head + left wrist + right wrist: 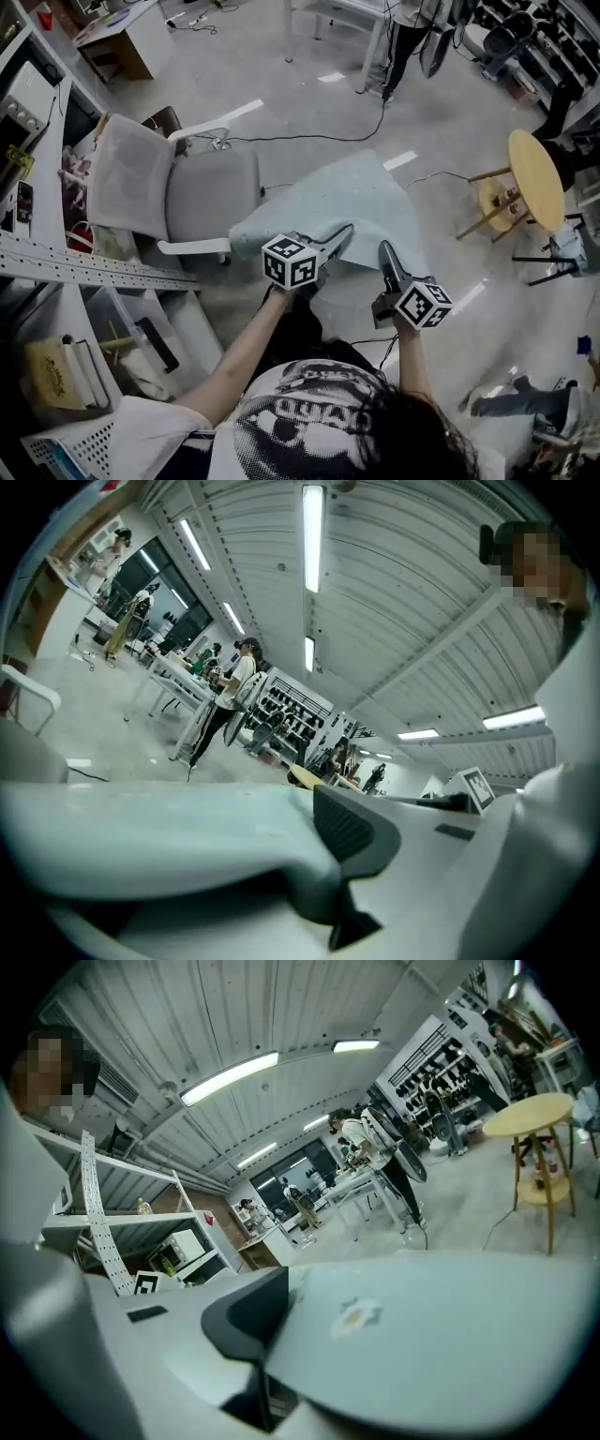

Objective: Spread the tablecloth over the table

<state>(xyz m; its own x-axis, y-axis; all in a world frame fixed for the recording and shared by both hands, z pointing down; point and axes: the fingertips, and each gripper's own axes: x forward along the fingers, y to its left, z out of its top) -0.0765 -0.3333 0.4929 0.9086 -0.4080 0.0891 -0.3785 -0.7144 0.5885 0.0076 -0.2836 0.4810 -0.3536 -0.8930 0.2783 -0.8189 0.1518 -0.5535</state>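
A pale blue-green tablecloth [342,202] hangs stretched out in front of me, and it hides whatever lies under it. My left gripper [330,244] is shut on the cloth's near edge at the left. My right gripper [387,255] is shut on the same edge further right. In the left gripper view the cloth [159,827] runs out flat from the left gripper [328,855], with one dark pad [352,825] pressed on it. The right gripper view shows the cloth [441,1326], printed with a small flower, pinched in the right gripper [262,1354] under a dark pad [246,1316].
A grey office chair [178,192] stands just left of the cloth. A round wooden side table [536,178] is at the right. Metal shelving [56,262] with books and boxes lines the left. Cables cross the floor, and a person [405,37] stands by white tables at the back.
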